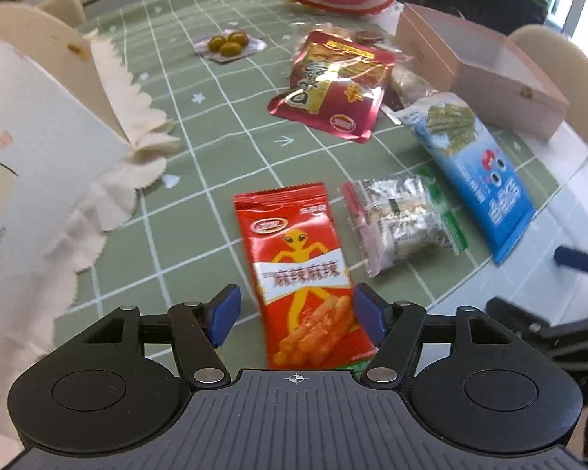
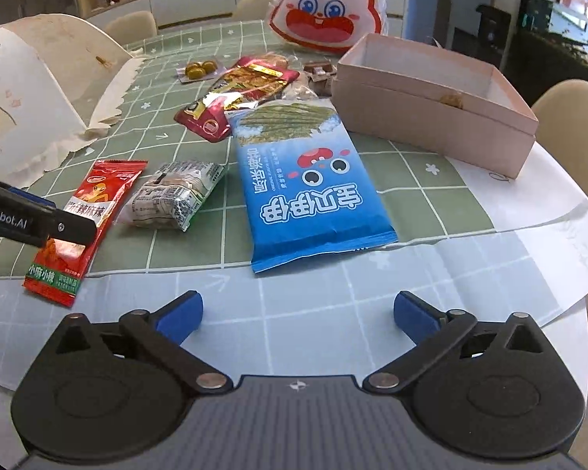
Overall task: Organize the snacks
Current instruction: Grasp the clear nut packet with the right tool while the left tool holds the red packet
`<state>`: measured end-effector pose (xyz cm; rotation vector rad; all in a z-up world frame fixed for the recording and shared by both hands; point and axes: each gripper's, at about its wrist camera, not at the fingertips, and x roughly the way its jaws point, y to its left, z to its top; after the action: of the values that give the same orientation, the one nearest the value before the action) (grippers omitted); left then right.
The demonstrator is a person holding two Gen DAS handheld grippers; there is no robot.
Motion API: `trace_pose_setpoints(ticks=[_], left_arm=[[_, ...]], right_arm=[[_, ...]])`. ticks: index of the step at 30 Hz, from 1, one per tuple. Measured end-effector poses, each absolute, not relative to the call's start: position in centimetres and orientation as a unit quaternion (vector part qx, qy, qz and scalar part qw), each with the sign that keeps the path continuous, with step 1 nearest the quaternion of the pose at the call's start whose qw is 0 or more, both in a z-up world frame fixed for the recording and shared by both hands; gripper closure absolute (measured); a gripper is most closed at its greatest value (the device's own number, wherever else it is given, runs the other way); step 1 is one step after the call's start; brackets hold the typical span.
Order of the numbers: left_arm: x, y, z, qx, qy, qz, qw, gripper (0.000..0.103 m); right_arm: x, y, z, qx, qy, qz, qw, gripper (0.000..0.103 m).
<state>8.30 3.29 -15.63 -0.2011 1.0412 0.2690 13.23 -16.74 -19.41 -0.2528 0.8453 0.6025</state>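
While my left gripper [image 1: 296, 313] hangs with jaws spread, the red snack packet [image 1: 300, 270] lies flat between its pads, unpressed, well short of the pink box [image 1: 486, 74]. From the right wrist, my right gripper [image 2: 298, 313] gapes empty; the blue packet [image 2: 309, 192] lies just beside that box [image 2: 431, 117].

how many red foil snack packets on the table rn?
2. One small red packet lies between the left claw fingers; a larger dark red packet sits farther back, beside the blue packet. More may hide in the pile behind.
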Motion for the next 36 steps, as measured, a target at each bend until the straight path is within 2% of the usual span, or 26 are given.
trace_pose_setpoints(ticks=[7,8,9,11,15,20,24,26,29,30,36], left_arm=[[9.6,3.4,-16.2,-0.088,0.483,0.115,0.863,0.030],[9.5,3.5,-16.2,-0.086,0.485,0.111,0.863,0.035],[9.3,3.6,-16.1,-0.081,0.486,0.108,0.863,0.044],[8.5,4.4,-15.8,-0.101,0.490,0.093,0.861,0.046],[5.7,6.3,-15.5,-0.169,0.488,0.101,0.850,0.048],[2.7,8.1,-14.7,-0.192,0.479,0.139,0.845,0.048],[1.2,9.3,-14.6,-0.211,0.490,0.164,0.830,0.049],[0.7,9.4,-14.7,-0.219,0.493,0.165,0.825,0.049],[0.0,9.1,-14.7,-0.230,0.491,0.155,0.826,0.049],[-0.1,8.9,-14.7,-0.231,0.490,0.151,0.827,0.049],[-0.2,8.2,-14.1,-0.220,0.489,0.146,0.831,0.049]], right_arm=[[14.4,-16.1,-18.9,-0.144,0.436,0.301,0.835,0.000],[14.6,-15.9,-18.8,-0.149,0.441,0.302,0.832,0.000],[14.6,-15.7,-18.6,-0.150,0.443,0.300,0.831,0.005],[14.0,-14.9,-17.7,-0.157,0.422,0.294,0.843,0.011],[12.0,-12.4,-15.1,-0.176,0.343,0.354,0.852,0.011],[12.8,-8.0,-15.9,-0.170,0.395,0.372,0.823,0.011],[12.3,-6.4,-16.0,-0.125,0.440,0.426,0.781,0.017],[11.2,-6.6,-15.0,-0.129,0.408,0.449,0.785,0.018],[10.4,-6.0,-14.6,-0.199,0.330,0.426,0.819,0.018],[10.9,-5.6,-14.8,-0.214,0.328,0.416,0.821,0.018],[14.7,-4.2,-16.2,-0.157,0.403,0.397,0.810,0.018]])
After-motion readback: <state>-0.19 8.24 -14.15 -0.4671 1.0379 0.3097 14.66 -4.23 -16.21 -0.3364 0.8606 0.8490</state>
